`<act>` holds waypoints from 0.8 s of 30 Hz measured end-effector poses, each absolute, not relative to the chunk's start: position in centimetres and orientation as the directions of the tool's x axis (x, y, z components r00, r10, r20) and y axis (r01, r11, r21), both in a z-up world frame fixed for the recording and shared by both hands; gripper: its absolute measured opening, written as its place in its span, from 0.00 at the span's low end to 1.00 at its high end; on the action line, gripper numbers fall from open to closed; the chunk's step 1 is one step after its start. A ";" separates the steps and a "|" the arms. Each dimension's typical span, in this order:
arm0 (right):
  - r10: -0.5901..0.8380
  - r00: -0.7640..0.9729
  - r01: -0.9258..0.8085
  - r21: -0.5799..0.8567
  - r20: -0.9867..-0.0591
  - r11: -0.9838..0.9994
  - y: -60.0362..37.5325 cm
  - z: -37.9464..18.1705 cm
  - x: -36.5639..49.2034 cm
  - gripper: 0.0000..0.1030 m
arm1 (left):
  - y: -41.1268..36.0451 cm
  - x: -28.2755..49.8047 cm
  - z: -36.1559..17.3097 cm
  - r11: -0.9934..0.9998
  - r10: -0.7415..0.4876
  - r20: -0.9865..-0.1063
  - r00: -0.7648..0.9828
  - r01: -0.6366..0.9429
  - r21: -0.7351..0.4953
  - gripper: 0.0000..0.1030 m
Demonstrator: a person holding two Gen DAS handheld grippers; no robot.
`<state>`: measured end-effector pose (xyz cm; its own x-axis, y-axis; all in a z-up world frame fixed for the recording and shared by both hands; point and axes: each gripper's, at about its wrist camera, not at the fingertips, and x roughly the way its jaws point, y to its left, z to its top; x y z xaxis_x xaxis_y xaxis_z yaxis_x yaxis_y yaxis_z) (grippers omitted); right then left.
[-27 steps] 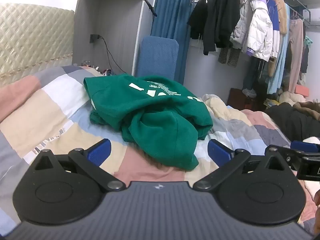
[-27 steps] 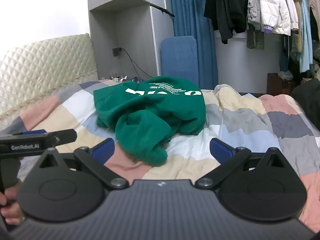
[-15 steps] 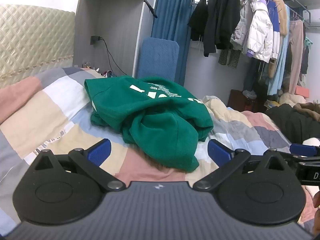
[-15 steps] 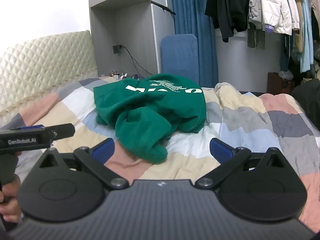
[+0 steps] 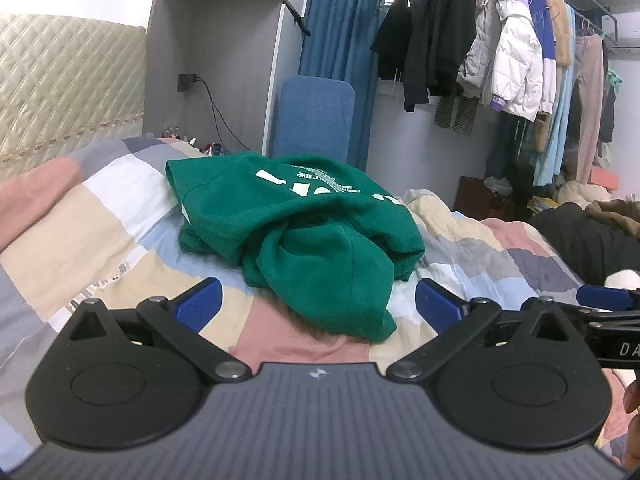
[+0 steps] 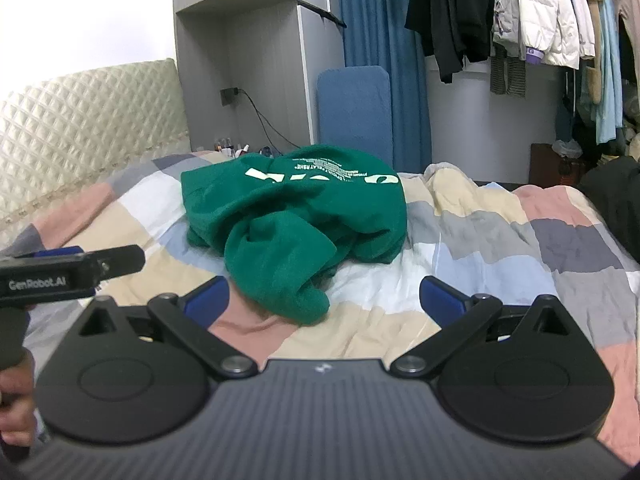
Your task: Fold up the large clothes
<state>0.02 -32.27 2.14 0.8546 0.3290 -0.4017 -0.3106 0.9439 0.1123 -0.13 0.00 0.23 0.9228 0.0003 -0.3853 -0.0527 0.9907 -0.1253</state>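
A green sweatshirt (image 5: 296,232) with white lettering lies crumpled in a heap on the patchwork bed cover (image 5: 80,232); it also shows in the right wrist view (image 6: 296,224). My left gripper (image 5: 316,308) is open and empty, just short of the heap's near edge. My right gripper (image 6: 324,300) is open and empty, also just in front of the heap. The left gripper's body (image 6: 68,272) shows at the left of the right wrist view. The right gripper's body (image 5: 608,308) shows at the right of the left wrist view.
A quilted headboard (image 5: 68,84) stands at the left. A grey cabinet (image 5: 224,64), a blue padded board (image 5: 316,116) and a rail of hanging clothes (image 5: 512,64) are behind the bed. Dark clothing (image 5: 580,240) lies on the bed at the right.
Both grippers have edged slightly closer to the green sweatshirt. The sweatshirt has not moved, and both grippers stay open.
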 end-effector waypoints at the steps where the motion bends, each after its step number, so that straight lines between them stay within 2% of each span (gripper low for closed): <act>1: 0.331 0.854 -0.312 0.113 -0.402 0.943 -32.3 2.1 0.0 1.00 | 0.0 -0.1 0.3 0.991 0.001 -0.385 0.923 -0.053 -0.125 1.00; 24: 0.327 0.857 -0.310 0.107 -0.398 0.945 -32.1 2.0 -0.1 1.00 | -0.1 -0.4 0.2 0.992 0.003 -0.380 0.925 -0.052 -0.117 1.00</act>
<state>-0.10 -32.07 1.96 0.8572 0.3268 -0.3980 -0.3105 0.9445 0.1069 -0.35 -0.12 0.23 0.9250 0.0034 -0.3799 -0.0517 0.9918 -0.1169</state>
